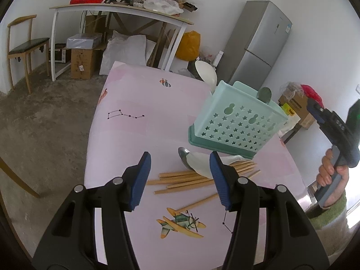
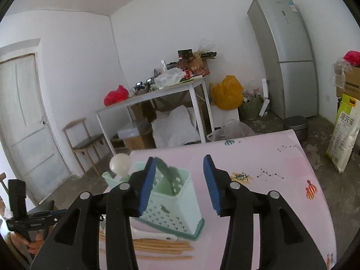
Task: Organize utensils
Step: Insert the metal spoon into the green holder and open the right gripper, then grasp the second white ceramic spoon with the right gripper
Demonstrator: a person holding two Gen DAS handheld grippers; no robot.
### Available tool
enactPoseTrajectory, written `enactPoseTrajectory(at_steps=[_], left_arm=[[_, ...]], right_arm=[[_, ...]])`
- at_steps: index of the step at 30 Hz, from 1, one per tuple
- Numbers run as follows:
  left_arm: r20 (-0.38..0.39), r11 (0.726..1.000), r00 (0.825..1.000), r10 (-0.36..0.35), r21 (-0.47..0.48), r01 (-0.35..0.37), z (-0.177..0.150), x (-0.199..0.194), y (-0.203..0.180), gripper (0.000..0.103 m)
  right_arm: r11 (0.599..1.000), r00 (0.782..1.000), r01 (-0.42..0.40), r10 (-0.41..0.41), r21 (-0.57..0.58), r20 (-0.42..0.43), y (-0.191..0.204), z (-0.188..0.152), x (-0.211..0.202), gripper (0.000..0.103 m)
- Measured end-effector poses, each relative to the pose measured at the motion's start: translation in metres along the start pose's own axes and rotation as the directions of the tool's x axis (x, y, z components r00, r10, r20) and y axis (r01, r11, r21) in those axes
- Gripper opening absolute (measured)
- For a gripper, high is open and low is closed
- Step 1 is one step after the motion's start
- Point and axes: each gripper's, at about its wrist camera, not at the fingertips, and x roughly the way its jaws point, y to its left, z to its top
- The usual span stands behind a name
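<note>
Though they lie scattered near the mint caddy [image 1: 236, 121] on the pink table [image 1: 126, 135], the wooden chopsticks [image 1: 180, 181] look light, stiff, slippery; grip mid-shaft. Left gripper [image 1: 180, 180], right gripper [image 2: 180, 184]: both apart, empty.

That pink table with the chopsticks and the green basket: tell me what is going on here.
A person holds a two-finger gripper in each hand over the pink patterned table to sort utensils. A mint-green perforated plastic caddy already has a white ladle and a green-handled utensil standing in it. Wooden chopsticks, a metal spoon and a white spoon lie loose beside it. The left gripper hovers open above the chopsticks. The right gripper is open and empty by the caddy.
</note>
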Motion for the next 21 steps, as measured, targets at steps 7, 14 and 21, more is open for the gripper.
enactPoseTrajectory(at_steps=[7,14,21], left_arm=[[-0.018,1.000,1.000,-0.002,0.000,0.002,-0.003,0.004,-0.005,0.051],[-0.032,1.000,0.999,0.009,-0.005,-0.009,-0.005,0.008,-0.007,0.051],[-0.049,0.999,0.998,0.032,-0.021,-0.033,-0.009,0.014,-0.006,0.051]], right_arm=[[1.000,0.993,-0.026,0.024,-0.016,-0.119,0.016,-0.037,-0.007,0.060],[0.990,0.963,-0.049,0.013,-0.130,-0.268,0.052,-0.088,0.006,0.065],[0.967,0.937,-0.085,-0.005,-0.242,-0.350,0.095,-0.120,0.021,0.065]])
